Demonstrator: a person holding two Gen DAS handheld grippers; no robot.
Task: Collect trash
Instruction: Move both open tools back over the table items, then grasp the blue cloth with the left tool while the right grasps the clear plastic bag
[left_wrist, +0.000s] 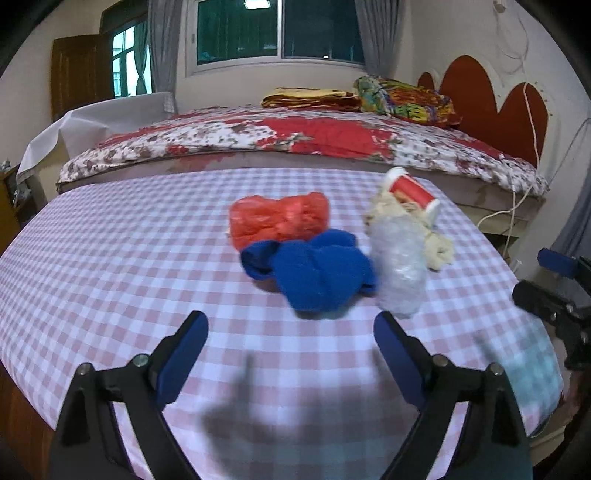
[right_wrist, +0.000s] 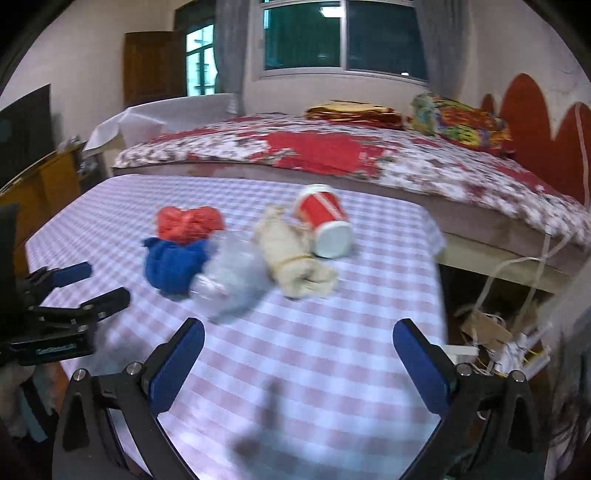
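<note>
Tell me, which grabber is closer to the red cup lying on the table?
The right one. The right gripper faces the tipped red cup across bare checked cloth. The left gripper sits farther off, behind the blue cloth.

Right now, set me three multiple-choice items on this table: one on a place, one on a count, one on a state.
1. The red paper cup lies nearest the:
A. beige cloth bundle
B. blue fuzzy cloth
C. orange plastic bag

2. Loose items on the pink checked tablecloth:
A. three
B. five
C. eight

3. The cup is:
A. upright
B. crushed flat
C. on its side

A: cup and bundle touch. B: cup, bundle, clear plastic bottle, cloth, bag. C: its white base faces the camera.
</note>
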